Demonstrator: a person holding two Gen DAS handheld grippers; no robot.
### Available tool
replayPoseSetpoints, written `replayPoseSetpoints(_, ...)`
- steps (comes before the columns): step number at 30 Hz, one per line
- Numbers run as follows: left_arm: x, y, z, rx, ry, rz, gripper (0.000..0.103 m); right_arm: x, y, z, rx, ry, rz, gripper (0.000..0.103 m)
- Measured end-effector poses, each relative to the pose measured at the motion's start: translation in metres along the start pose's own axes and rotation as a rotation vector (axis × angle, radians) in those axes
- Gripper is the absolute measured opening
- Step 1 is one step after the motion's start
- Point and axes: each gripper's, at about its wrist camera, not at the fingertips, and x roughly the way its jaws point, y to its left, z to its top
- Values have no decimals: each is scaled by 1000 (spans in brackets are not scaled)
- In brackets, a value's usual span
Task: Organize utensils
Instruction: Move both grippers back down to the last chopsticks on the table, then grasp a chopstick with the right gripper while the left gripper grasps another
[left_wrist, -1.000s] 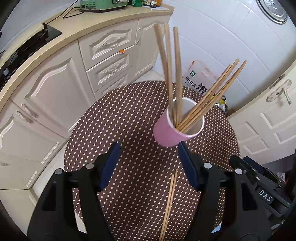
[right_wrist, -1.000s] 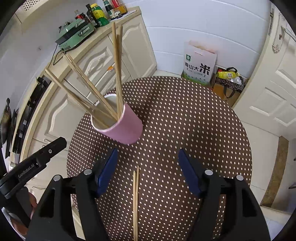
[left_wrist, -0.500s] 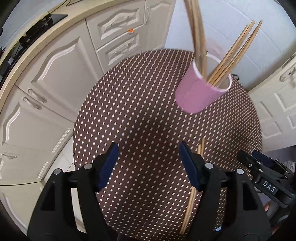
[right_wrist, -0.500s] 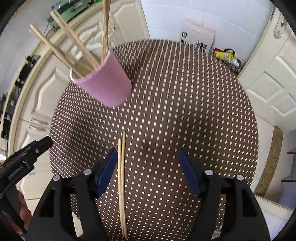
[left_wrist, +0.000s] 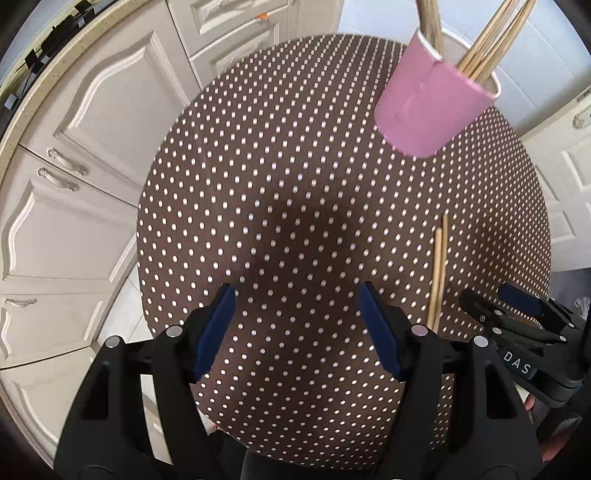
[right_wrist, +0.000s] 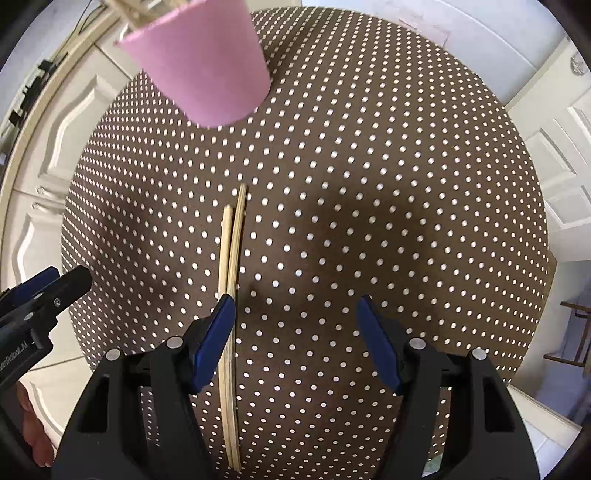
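A pink cup (left_wrist: 432, 107) holding several wooden chopsticks stands at the far side of the round dotted table (left_wrist: 295, 184); it also shows in the right wrist view (right_wrist: 199, 62). A pair of loose chopsticks (right_wrist: 231, 280) lies flat on the table, seen too in the left wrist view (left_wrist: 437, 269). My left gripper (left_wrist: 297, 325) is open and empty above the table, with the pair to its right. My right gripper (right_wrist: 295, 325) is open and empty, its left fingertip (right_wrist: 221, 317) just over the pair. Each gripper shows at the edge of the other's view.
Cream kitchen cabinets (left_wrist: 92, 122) with drawers curve along the left of the table under a countertop. White doors (right_wrist: 561, 155) stand to the right. The table's near edge drops to a tiled floor.
Both grippers have moved back and down toward the table's near side, so the cup has shifted up and away in both views. The loose pair now lies at my right gripper's left finger.
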Motion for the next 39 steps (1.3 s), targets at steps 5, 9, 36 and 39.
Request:
replayPoseSetpoints(5,14,6,-6,0,41,-1,69,15,5,-3,-26,30,-29,65)
replayPoseSetpoints(9,23,11,-9,-8,70,-3,69,22,13,-2,-43,28,-48,60)
replayPoseSetpoints(36,51,13,-11,-17,131,-20,70,26,61,-5,-127,32,12,32)
replayPoseSetpoints(39,55,13,-13,-24,140,-19,70,28,74,-11,-164,20,26,17)
